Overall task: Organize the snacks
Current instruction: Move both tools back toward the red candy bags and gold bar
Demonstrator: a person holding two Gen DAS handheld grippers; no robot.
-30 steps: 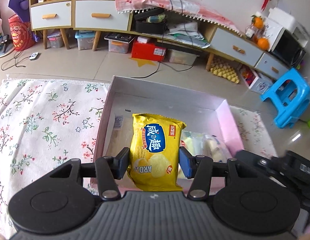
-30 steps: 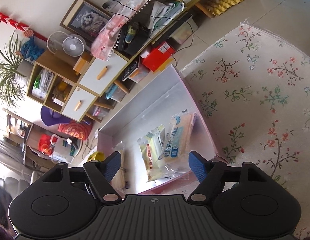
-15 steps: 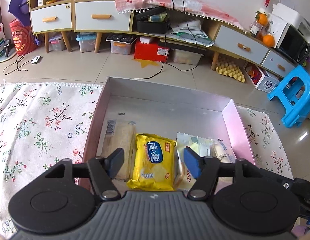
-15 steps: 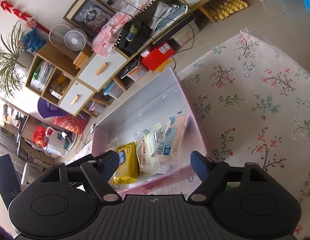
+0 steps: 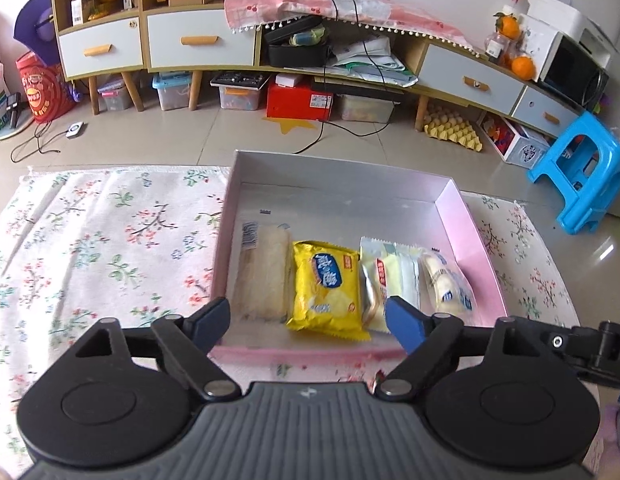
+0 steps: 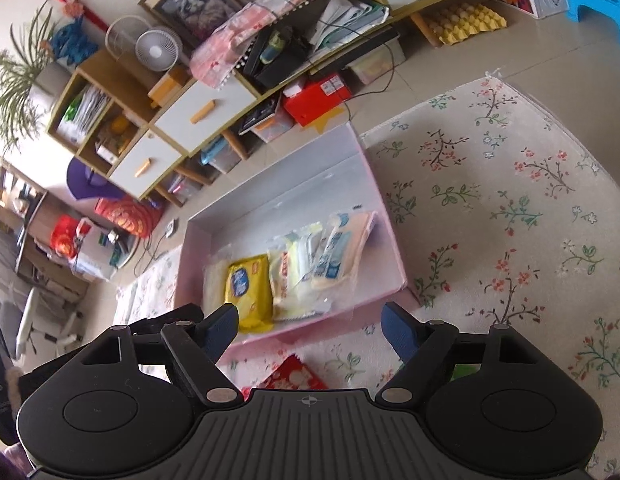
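Hovering over the near wall of the box [image 5: 466,216], the left gripper [image 5: 307,320] has its jaws spread wide and grasps nothing. Four snacks lie side by side on the box floor, along its near end: a pale clear-wrapped pack [image 5: 263,276] at the left, a yellow bag [image 5: 328,290] touching it, then a cream packet [image 5: 390,276], and a small bun pack [image 5: 448,286] nearest the pink right wall. The far half of the box floor shows bare grey. The box sits on a floral cloth [image 5: 101,240] that spreads to both sides of it.

The right gripper [image 6: 310,330] is also spread open and holds nothing; it hangs above the cloth just outside the box's near right corner. Below it, close to its body, a red packet [image 6: 295,374] lies on the cloth, partly hidden by the gripper. A bit of something green [image 6: 464,370] shows behind its right finger; what it is cannot be told.
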